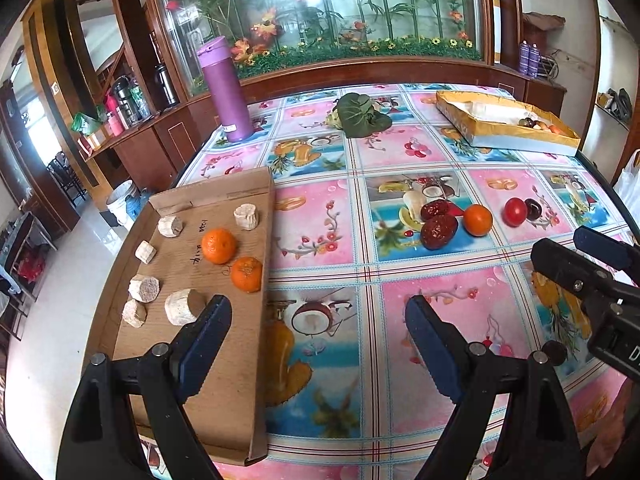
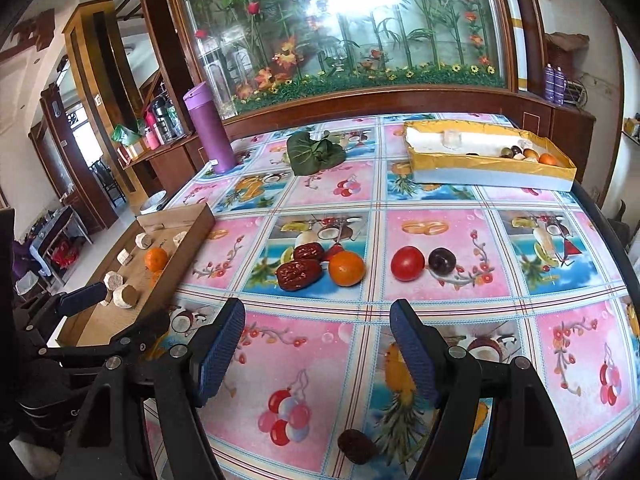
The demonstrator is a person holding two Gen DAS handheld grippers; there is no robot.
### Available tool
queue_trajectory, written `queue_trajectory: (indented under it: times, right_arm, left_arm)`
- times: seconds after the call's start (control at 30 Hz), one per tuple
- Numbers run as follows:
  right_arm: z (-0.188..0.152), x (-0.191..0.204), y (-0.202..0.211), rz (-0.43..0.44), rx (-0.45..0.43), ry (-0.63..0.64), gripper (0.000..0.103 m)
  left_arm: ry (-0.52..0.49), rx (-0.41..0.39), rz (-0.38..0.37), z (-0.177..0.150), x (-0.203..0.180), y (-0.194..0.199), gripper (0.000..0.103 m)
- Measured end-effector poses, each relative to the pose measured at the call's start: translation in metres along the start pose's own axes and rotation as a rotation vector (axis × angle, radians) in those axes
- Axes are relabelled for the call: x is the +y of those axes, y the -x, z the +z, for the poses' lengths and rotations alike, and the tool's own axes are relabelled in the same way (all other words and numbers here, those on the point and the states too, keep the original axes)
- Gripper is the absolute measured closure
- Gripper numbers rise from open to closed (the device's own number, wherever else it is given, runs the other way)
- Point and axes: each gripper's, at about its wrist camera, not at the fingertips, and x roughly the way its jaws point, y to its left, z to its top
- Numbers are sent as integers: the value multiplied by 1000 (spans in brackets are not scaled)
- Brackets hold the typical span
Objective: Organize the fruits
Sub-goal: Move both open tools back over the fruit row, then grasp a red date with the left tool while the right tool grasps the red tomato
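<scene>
Loose fruit lies mid-table: an orange (image 2: 346, 267), two red dates (image 2: 298, 275), a red tomato (image 2: 407, 263) and a dark plum (image 2: 442, 260). Another dark date (image 2: 356, 445) lies near the front, below my right gripper. A cardboard tray (image 1: 236, 360) at the left holds two oranges (image 1: 218, 245) and several pale cylinder pieces (image 1: 184, 306). My left gripper (image 1: 318, 320) is open and empty over the tray's right edge. My right gripper (image 2: 318, 320) is open and empty, short of the fruit group; it shows in the left wrist view (image 1: 580, 256).
A yellow-rimmed box (image 2: 492, 176) with a few fruits stands at the back right. A purple flask (image 2: 208, 136) and a green leafy bundle (image 2: 316, 152) stand at the back. The table's left edge drops to the floor beside the tray.
</scene>
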Motion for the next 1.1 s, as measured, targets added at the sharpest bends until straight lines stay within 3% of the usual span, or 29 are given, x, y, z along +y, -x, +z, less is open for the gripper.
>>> queue_trajectory:
  times: [0.27,0.57,0.8,0.87,0.93,1.0,1.1]
  right_arm:
    - [-6,-39,12,-73,4,-44,23]
    - [-37,-94,20,-59,149,-151,23]
    - [-13,-86,5,-53,173,-59,23]
    - [0,-79,2,-75,147,6,23]
    - [13,-75,-2,-81,110,62,27]
    - [24,-75,-9,-53,92,76,43]
    - [35,-78,-27,-12,87,46,48]
  left_arm:
    - [70,44,-62,-6,16,-13,15]
    - [87,92,-160,-3,8,-35,15]
    - [24,50,-214,35,-21,-57,15]
    - [11,50,-253,41,-31,-67,21]
    - [-8,52,-306,46,-42,-77,36]
    - [-28,37,-329,48,-50,-85,37]
    - [-43,39,-336,49,-59,-99,39]
